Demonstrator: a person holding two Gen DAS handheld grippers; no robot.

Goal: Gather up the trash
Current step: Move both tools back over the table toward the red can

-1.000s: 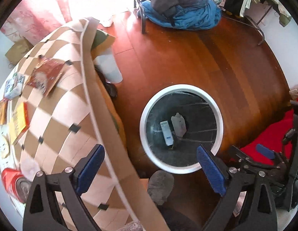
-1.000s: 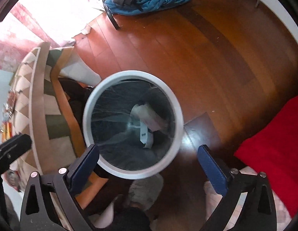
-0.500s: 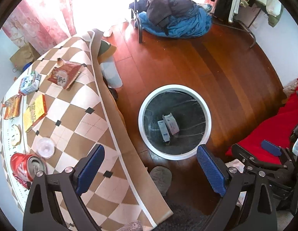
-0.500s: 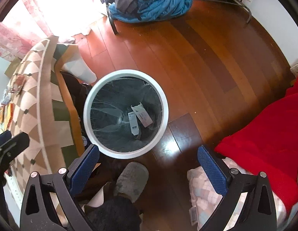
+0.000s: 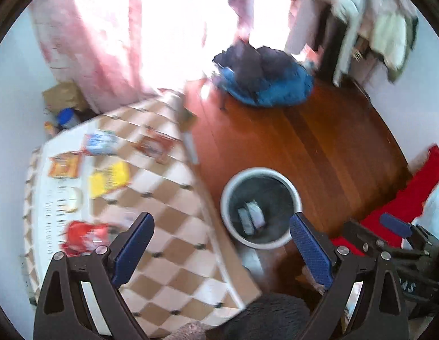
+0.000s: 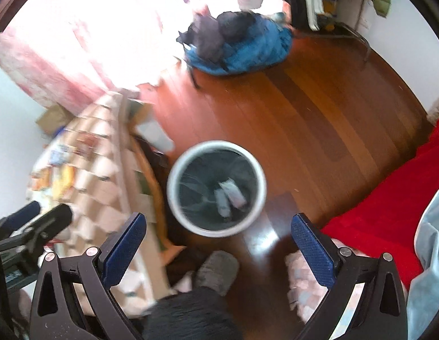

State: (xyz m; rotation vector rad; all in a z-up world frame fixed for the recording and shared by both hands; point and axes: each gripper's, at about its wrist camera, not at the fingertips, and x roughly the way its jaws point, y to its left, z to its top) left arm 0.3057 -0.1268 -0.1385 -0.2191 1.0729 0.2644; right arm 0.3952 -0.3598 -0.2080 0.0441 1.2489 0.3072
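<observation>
We see the trash bin (image 5: pixel 260 206) standing on the brown wood floor (image 5: pixel 318 141), close to the edge of the table (image 5: pixel 174 255). It is round with a white rim and a dark bag inside. Two small flat packs (image 5: pixel 250 216) lie at the bottom, side by side.

More trash lies on the checked tablecloth: a red can (image 5: pixel 86 236) near the table's left edge, a yellow pack (image 5: pixel 109 178), an orange pack (image 5: pixel 63 165), a blue and white pack (image 5: pixel 101 143) and a reddish wrapper (image 5: pixel 155 147). The pictures are blurry, so we cannot read any words on them.

Our left gripper (image 5: pixel 221 250) is spread wide with nothing between its blue pads. It hangs over the table's corner and the bin. Our right gripper (image 6: pixel 218 250) is spread wide too, empty, high above the bin and a grey slipper (image 6: pixel 216 272).

The floor past the bin is open up to a blue and dark pile of clothes (image 5: pixel 262 79). A red blanket (image 6: pixel 389 204) lies along the right.

Only the left view shows the table top well. Only the right view shows the slipper clearly and the dark space under the table's edge.
</observation>
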